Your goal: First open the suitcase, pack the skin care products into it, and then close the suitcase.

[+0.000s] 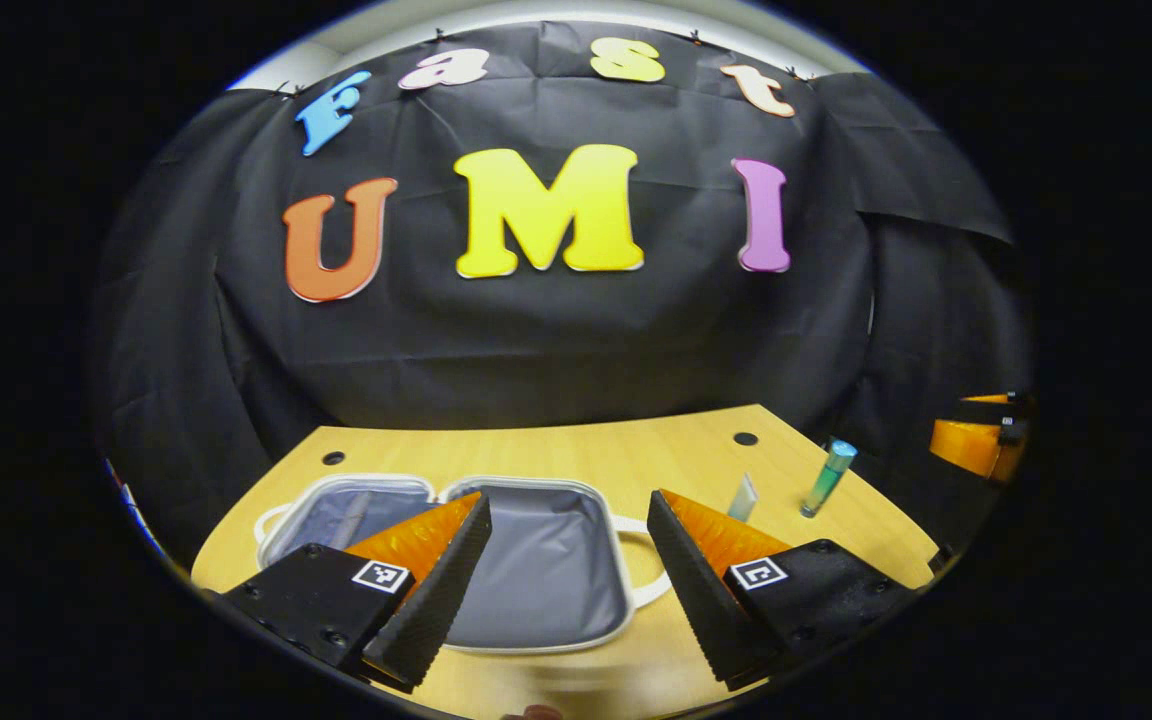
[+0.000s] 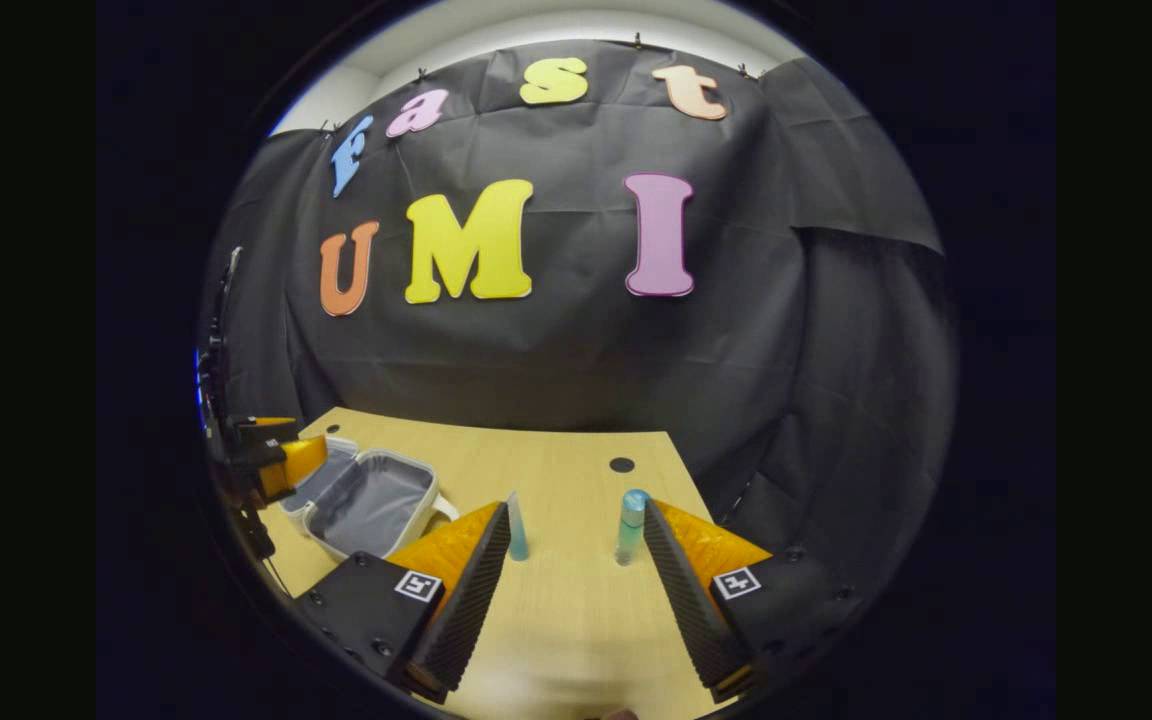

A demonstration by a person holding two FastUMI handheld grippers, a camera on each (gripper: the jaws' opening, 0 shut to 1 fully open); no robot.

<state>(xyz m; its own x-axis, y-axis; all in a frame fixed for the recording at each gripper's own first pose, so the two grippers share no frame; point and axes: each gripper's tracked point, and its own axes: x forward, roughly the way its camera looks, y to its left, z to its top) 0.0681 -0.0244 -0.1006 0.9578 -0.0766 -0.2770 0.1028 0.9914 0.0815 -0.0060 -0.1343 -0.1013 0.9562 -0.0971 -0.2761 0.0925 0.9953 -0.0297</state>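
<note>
A small white suitcase (image 1: 536,580) with grey lining lies open and flat on the wooden table (image 1: 576,450). My left gripper (image 1: 568,525) hangs open above its right half, nothing between the fingers. To its right stand a small pale tube (image 1: 743,497) and a teal bottle (image 1: 827,478), both upright. In the right gripper view, my right gripper (image 2: 576,540) is open and low over the table; the tube (image 2: 516,528) stands by its left finger and the bottle (image 2: 631,525) by its right finger. The open suitcase (image 2: 368,505) lies to the left there.
The table has round cable holes (image 1: 745,438) near its back edge and a curved front edge. The right gripper's orange body (image 1: 981,440) shows at the far right of the left gripper view, and the left gripper's body (image 2: 271,465) hovers beside the suitcase in the right gripper view.
</note>
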